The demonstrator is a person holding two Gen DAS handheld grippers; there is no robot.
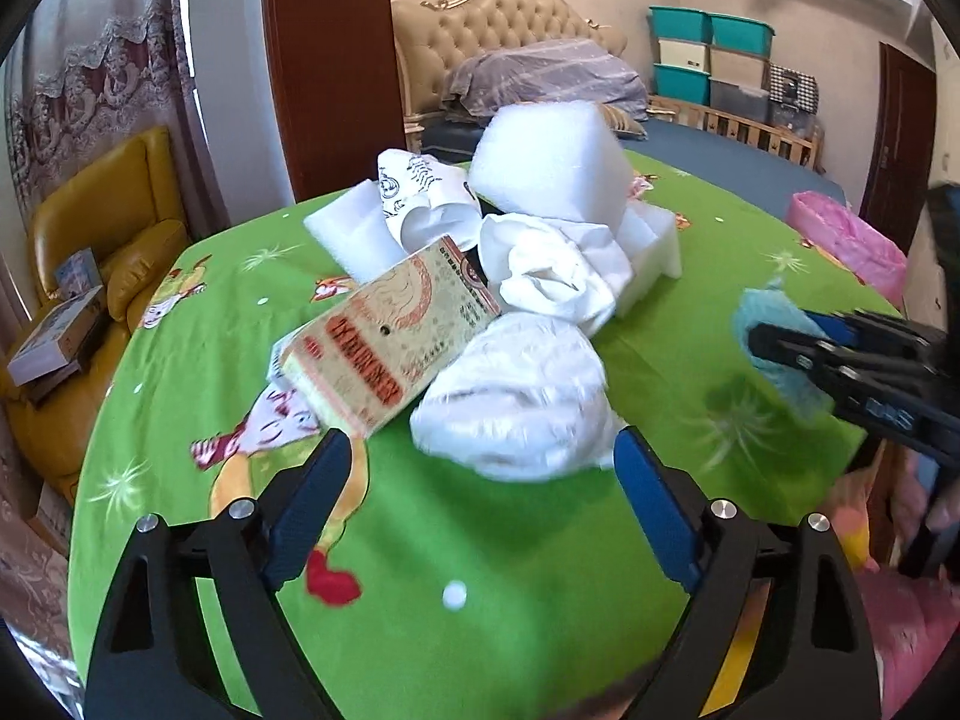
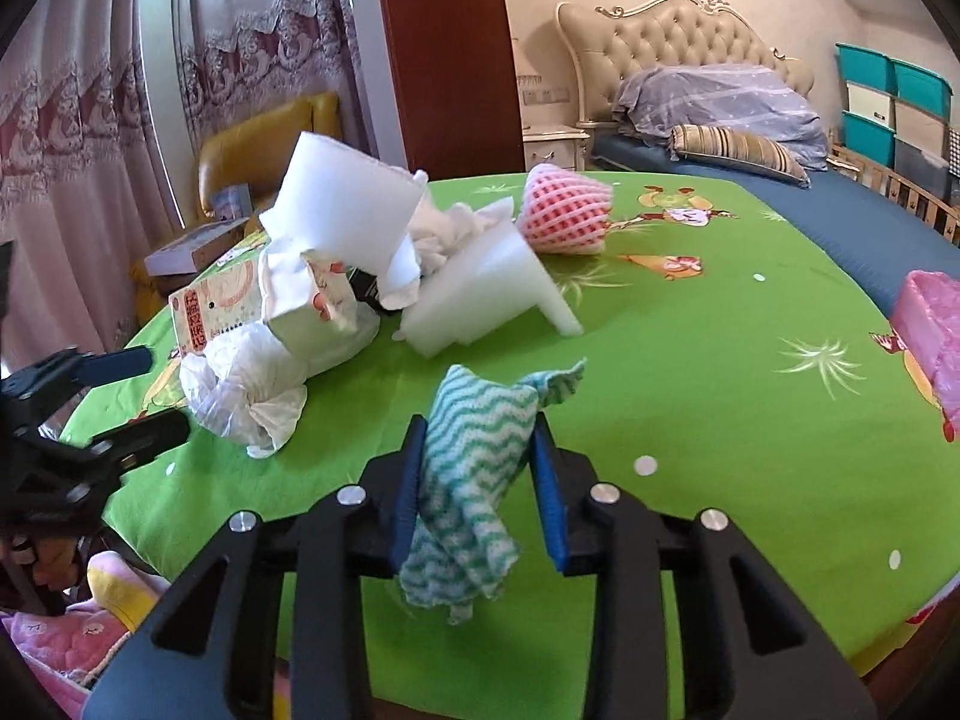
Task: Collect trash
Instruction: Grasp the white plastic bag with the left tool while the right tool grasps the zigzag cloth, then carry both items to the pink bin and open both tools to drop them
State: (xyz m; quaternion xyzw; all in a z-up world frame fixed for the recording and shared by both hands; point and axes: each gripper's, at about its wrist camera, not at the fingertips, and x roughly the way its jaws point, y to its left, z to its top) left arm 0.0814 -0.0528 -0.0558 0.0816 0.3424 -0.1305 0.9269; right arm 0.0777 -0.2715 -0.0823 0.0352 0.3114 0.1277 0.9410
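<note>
Green cartoon cloth (image 2: 690,360) covers the desk, with a bed (image 2: 720,90) and stacked bins (image 2: 888,108) behind it. In my right hand the tool (image 2: 480,438) is closed on a teal wavy rag (image 2: 474,450); both pads press its sides, its top pokes up past the tips, and its tail hangs down between the fingers. Ahead of that tool and to its left sits the trash pile: a white foam block (image 2: 348,210), a foam bracket (image 2: 480,294), a crumpled plastic bag (image 2: 246,384), a printed carton (image 2: 204,312) and a pink fruit net (image 2: 564,210). Far to its right lies a pink bag (image 2: 930,330). My left tool (image 1: 480,450) stands open, touching nothing I can see; the plastic bag (image 1: 516,396) lies just beyond its tips, nearer the right finger, and the carton (image 1: 384,348) just beyond the left finger.
</note>
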